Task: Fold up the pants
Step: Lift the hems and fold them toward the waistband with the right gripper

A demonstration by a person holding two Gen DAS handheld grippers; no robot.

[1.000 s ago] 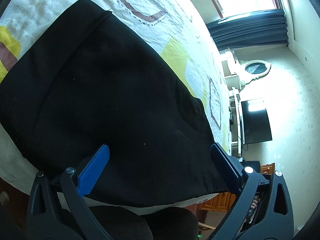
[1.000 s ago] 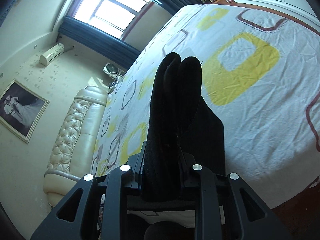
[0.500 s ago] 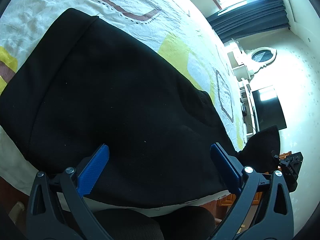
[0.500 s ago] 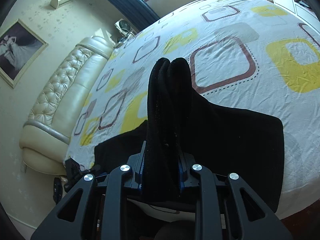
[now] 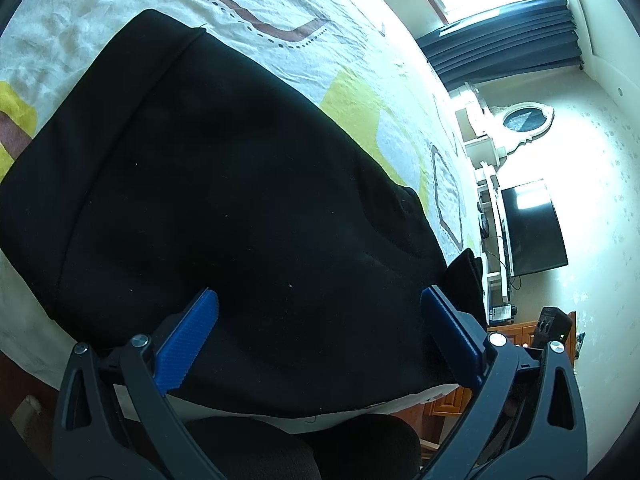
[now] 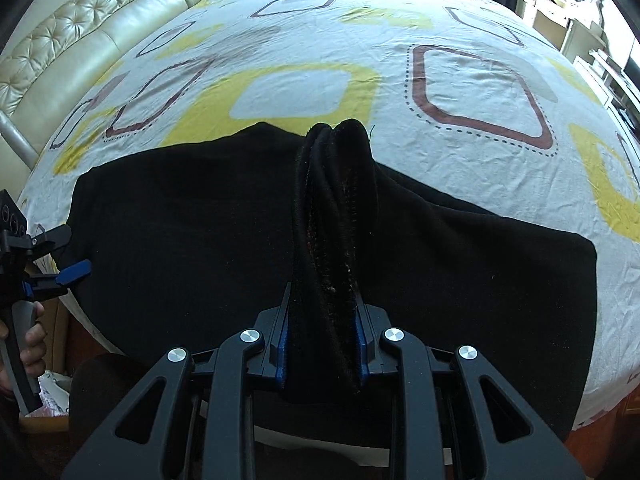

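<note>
Black pants [image 5: 224,208] lie spread on the bed and reach its near edge; they also fill the middle of the right wrist view [image 6: 180,240]. My left gripper [image 5: 320,332] is open and empty, its blue pads wide apart just above the cloth near the bed's edge. It also shows at the left of the right wrist view [image 6: 66,254]. My right gripper [image 6: 322,344] is shut on a bunched fold of the pants [image 6: 332,208], which stands up between the jaws. That lifted bunch shows at the right in the left wrist view [image 5: 466,276].
The bed sheet [image 6: 304,88] is white with yellow and brown squares. A padded cream headboard [image 6: 72,36] runs along the far left. A TV [image 5: 532,232], white shelves and a wooden cabinet [image 5: 516,336] stand beyond the bed's far side. A window with dark curtains [image 5: 508,40] is behind.
My right gripper has swung round with the bunched pants and come over the spread cloth, toward the left gripper. The left gripper has stayed open in about the same place.
</note>
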